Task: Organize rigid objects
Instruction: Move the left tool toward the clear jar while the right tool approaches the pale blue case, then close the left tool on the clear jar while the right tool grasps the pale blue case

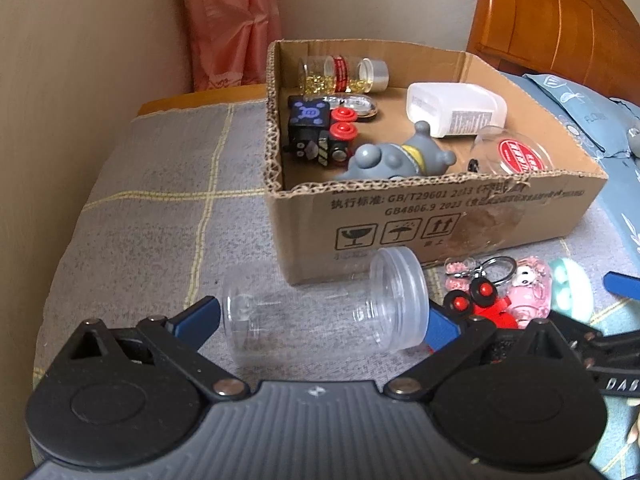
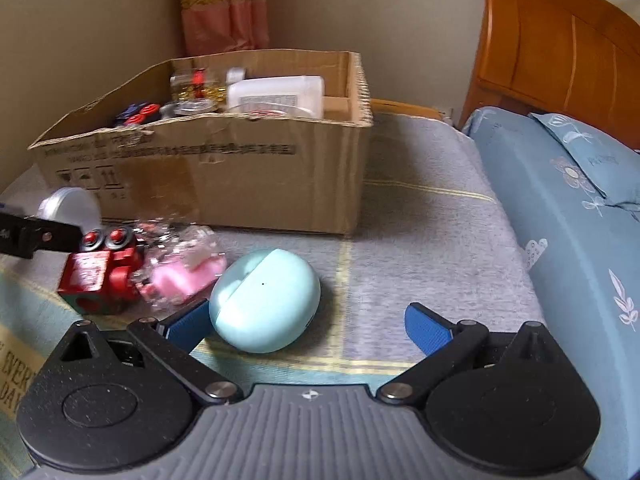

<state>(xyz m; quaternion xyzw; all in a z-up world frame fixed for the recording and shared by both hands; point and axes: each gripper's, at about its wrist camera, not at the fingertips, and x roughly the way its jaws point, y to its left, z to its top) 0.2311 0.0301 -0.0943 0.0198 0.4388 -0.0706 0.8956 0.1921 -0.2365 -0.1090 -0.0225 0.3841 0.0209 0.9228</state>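
1. The cardboard box [image 1: 440, 216] sits on the bed [image 1: 160, 200], already holding a white bottle [image 1: 456, 110], a grey toy [image 1: 396, 158], a black block toy [image 1: 320, 132] and a pill jar [image 1: 344, 74]. It is fairly full near the front wall, so anything I drop in carelessly could bounce off the grey toy and land back on the blanket.

2. My left tool [image 1: 324, 316] is spread wide around the clear jar [image 1: 324, 308], which lies on its side just in front of the box. One pad sits by the base and the other by the open mouth; I think neither is pressing yet, though the clear plastic makes contact hard to judge. Gripped end to end like this, the smooth jar could squirt out or roll away as I close.

3. My right tool [image 2: 308, 320] is also spread, empty, with the mint green case [image 2: 266, 300] just beside its left finger [image 2: 188, 324] instead of between the two. If I close from here I will shove the case sideways, not catch it, and its rounded shell would slide easily.

4. The pink keychain [image 2: 184, 272] touches the case, and the red block toy [image 2: 100, 276] is right beside it. A nudge to the case could push both, and the key ring [image 1: 498, 270] might snag a finger.
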